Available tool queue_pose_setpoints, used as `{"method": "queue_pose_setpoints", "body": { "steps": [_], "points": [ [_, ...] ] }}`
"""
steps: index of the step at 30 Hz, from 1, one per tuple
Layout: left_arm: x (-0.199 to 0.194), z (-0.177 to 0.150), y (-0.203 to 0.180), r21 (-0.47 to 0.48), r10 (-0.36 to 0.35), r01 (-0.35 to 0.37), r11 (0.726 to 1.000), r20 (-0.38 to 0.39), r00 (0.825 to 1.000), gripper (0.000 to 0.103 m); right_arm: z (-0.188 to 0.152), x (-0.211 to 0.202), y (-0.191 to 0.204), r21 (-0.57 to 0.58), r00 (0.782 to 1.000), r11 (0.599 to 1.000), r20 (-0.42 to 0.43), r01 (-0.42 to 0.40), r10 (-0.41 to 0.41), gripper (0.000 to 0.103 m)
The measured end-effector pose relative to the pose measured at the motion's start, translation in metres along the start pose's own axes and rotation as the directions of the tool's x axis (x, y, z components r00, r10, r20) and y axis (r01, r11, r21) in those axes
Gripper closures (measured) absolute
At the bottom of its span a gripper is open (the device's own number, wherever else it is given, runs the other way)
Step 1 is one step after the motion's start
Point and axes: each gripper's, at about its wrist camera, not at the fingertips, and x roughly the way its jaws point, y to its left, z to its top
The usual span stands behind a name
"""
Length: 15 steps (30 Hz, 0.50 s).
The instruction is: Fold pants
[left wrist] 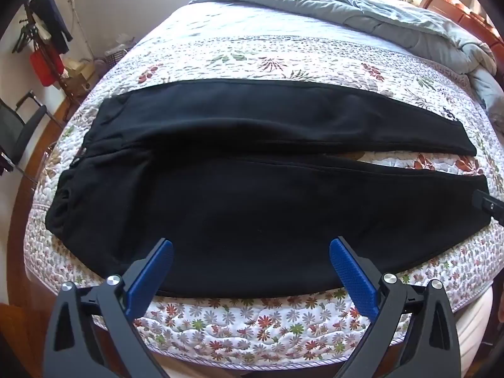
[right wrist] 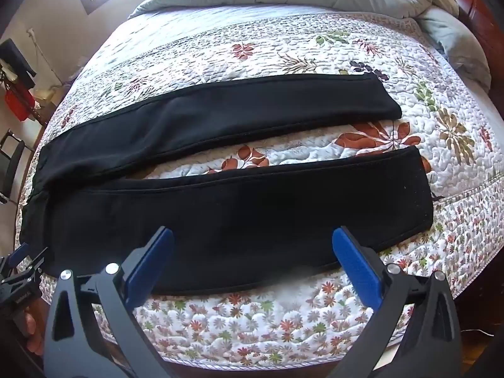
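Black pants (left wrist: 252, 189) lie flat across the bed, waistband at the left, both legs running right and split apart. They also show in the right wrist view (right wrist: 239, 208). My left gripper (left wrist: 251, 247) is open and empty, hovering at the near edge of the near leg, toward the waist end. My right gripper (right wrist: 252, 234) is open and empty, hovering at the near edge of the same leg, toward the cuff (right wrist: 422, 189). The right gripper's tip shows at the left wrist view's right edge (left wrist: 488, 206). The left gripper shows at the right wrist view's left edge (right wrist: 22, 267).
The floral quilt (left wrist: 252, 321) covers the bed. A grey-blue duvet (left wrist: 362, 9) is bunched at the far side by the wooden headboard (left wrist: 456, 9). A chair (left wrist: 19, 126) and a rack with hanging items (left wrist: 44, 41) stand left of the bed.
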Motion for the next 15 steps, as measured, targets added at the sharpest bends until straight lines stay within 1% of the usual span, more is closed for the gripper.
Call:
{"method": "queue_pose_setpoints", "body": {
  "steps": [1,2,5,7,9,15],
  "points": [
    [0.0,0.0,0.001,-0.001,-0.002,0.002,1.0,0.0,1.0,0.004,0.0,0.0,0.0,0.0,1.0,1.0,-0.002,0.008,-0.008,0.002],
    [-0.001,0.0,-0.001,0.015,0.033,-0.034,0.999,0.012,0.999,0.004,0.0,0.0,0.001,0.001,1.0,1.0,-0.004,0.016,-0.016,0.002],
    [-0.001,0.002,-0.005,0.004,0.032,-0.032,0.999,0.011,0.999,0.004,0.005,-0.003,0.002,0.003,1.0,1.0,-0.01,0.016,-0.016,0.002],
    [-0.002,0.004,-0.007,0.004,0.04,-0.04,0.999,0.012,0.999,0.004,0.007,0.001,0.0,0.0,1.0,1.0,-0.015,0.0,0.0,0.002],
    [0.0,0.009,-0.005,0.004,0.036,-0.036,0.999,0.01,0.999,0.004,0.007,0.003,0.002,-0.011,1.0,1.0,-0.001,0.001,-0.001,0.002],
    [0.004,0.014,-0.002,0.014,0.037,-0.038,0.999,0.015,0.999,0.004,0.008,0.009,0.008,-0.022,1.0,1.0,0.005,-0.008,0.008,0.003]
  ]
}}
